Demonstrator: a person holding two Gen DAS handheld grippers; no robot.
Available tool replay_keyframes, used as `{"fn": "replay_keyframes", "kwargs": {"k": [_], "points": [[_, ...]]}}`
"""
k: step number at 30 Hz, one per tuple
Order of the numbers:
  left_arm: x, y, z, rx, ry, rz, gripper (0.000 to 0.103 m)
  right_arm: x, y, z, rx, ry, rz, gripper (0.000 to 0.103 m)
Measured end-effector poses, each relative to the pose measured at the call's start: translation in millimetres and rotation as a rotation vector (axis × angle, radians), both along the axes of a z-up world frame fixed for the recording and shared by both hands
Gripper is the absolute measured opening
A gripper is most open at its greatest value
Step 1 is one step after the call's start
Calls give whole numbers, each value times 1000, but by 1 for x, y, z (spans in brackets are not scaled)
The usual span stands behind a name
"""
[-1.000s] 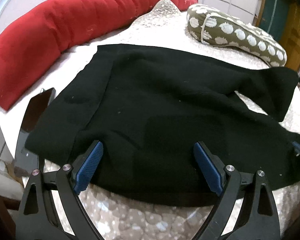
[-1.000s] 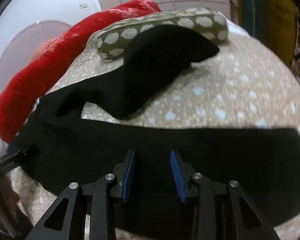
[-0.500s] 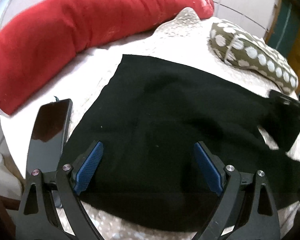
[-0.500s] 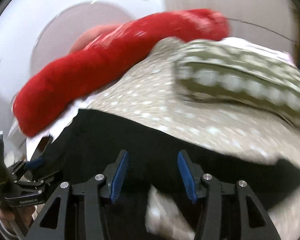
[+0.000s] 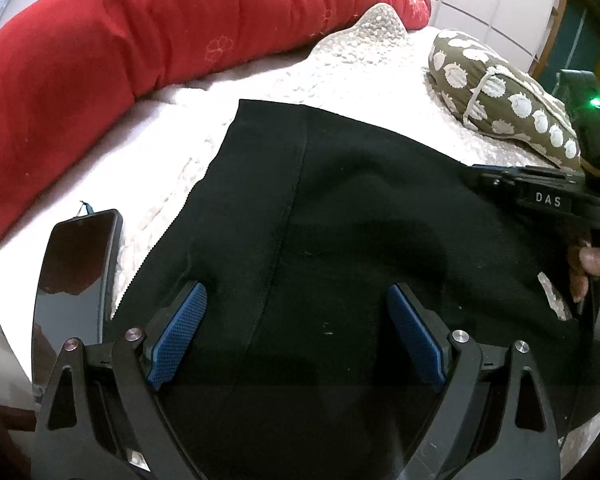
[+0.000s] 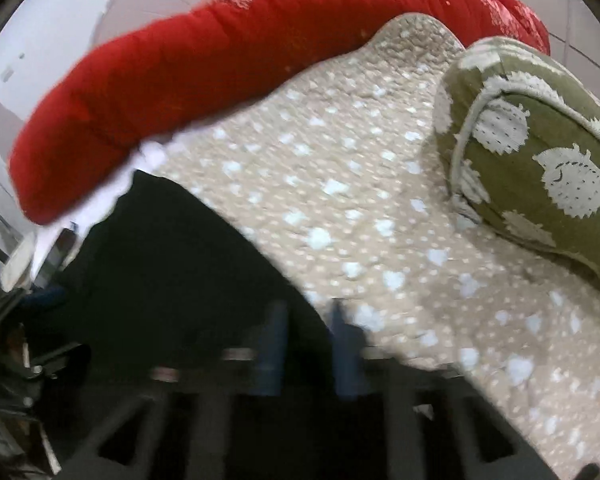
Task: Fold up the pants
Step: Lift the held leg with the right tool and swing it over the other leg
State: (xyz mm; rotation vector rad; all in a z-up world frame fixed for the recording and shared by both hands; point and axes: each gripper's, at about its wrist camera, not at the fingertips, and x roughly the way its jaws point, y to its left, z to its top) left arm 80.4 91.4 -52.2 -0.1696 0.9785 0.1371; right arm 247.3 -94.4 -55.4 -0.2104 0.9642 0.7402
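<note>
Black pants [image 5: 340, 220] lie spread on a cream dotted bedspread [image 5: 340, 60]. My left gripper [image 5: 296, 328] is open wide, with its blue pads [image 5: 178, 332] low over the near part of the pants. My right gripper [image 6: 306, 344] is blurred in its own view, its jaws close together with black cloth between them at the pants' edge [image 6: 180, 264]. It also shows in the left wrist view [image 5: 540, 196] at the right, hand-held over the pants' far right side.
A long red bolster [image 5: 140, 60] runs along the back. An olive pillow with white spots [image 5: 500, 92] lies at the right. A black phone [image 5: 76, 264] lies on the bed left of the pants.
The right gripper swung left across the bed toward the left gripper, carrying the pants' leg end over. The left gripper moved in closer over the pants and stayed open.
</note>
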Motion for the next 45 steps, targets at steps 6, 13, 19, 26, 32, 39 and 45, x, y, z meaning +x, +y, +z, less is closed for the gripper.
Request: {"fn": "replay_keyframes", "kwargs": {"k": [6, 13, 19, 26, 32, 39, 45], "points": [[-28, 28, 38, 21, -92, 114, 92, -62, -7, 49, 57, -136, -17, 5], [-81, 85, 98, -13, -267, 308, 92, -193, -22, 95, 197, -242, 21, 5], [-91, 73, 107, 17, -282, 282, 92, -248, -6, 10, 206, -26, -25, 5], [-82, 34, 84, 60, -212, 175, 92, -252, -24, 32, 271, -53, -93, 38], [-67, 14, 42, 69, -101, 117, 92, -202, -69, 60, 259, -104, -331, 43], [-60, 9, 17, 95, -32, 97, 92, -129, -53, 20, 192, 99, -320, 10], [-55, 14, 6, 125, -29, 121, 92, -126, -61, 18, 158, -12, -384, 9]]}}
